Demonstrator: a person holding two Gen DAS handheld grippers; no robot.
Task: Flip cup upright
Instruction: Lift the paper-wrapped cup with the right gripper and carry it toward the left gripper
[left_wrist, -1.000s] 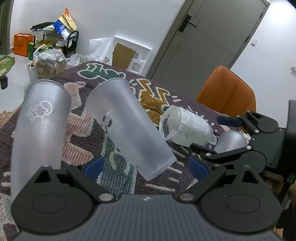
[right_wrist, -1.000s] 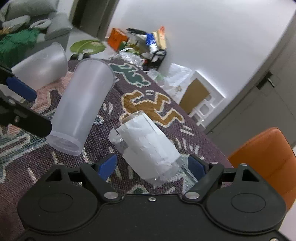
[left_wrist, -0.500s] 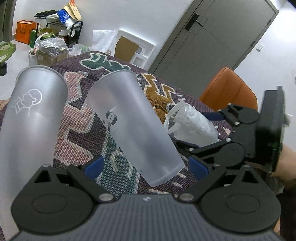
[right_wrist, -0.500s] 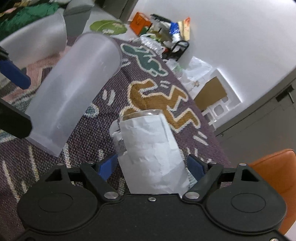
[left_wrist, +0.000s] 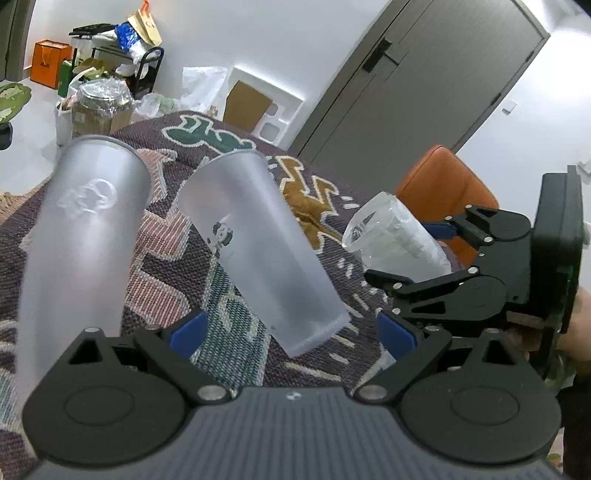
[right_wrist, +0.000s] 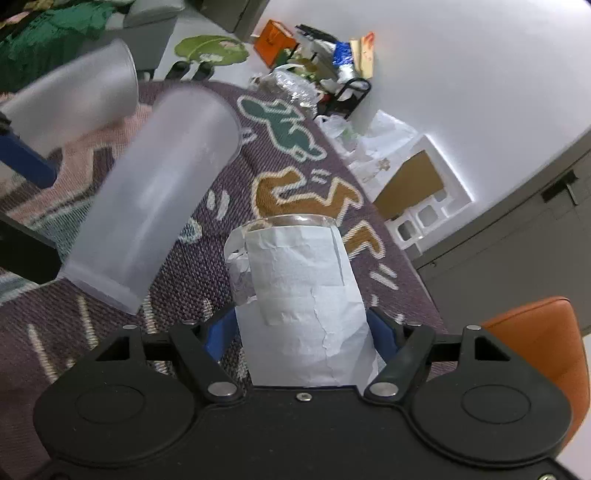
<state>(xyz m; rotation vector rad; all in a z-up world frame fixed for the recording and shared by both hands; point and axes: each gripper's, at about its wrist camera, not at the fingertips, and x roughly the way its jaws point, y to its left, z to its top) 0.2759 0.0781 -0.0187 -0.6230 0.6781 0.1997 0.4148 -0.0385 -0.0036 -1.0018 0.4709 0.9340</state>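
Observation:
A paper-wrapped glass cup (right_wrist: 303, 291) sits between the blue pads of my right gripper (right_wrist: 301, 328), which is shut on it and holds it tilted above the rug; it also shows in the left wrist view (left_wrist: 395, 240). A frosted tumbler with a small figure print (left_wrist: 258, 254) lies on its side on the patterned rug (left_wrist: 229, 354), just ahead of my open, empty left gripper (left_wrist: 291, 332); it also shows in the right wrist view (right_wrist: 155, 218). A second frosted tumbler with a white logo (left_wrist: 81, 240) lies to the left.
An orange chair (left_wrist: 443, 184) stands at the rug's far right. Foam packing with cardboard (left_wrist: 255, 107) leans on the wall by a grey door (left_wrist: 413, 81). Boxes and bags (left_wrist: 99, 103) crowd the far left.
My right gripper has closed on the paper-wrapped cup and lifted it off the rug, tilting its mouth upward. The left gripper has barely moved.

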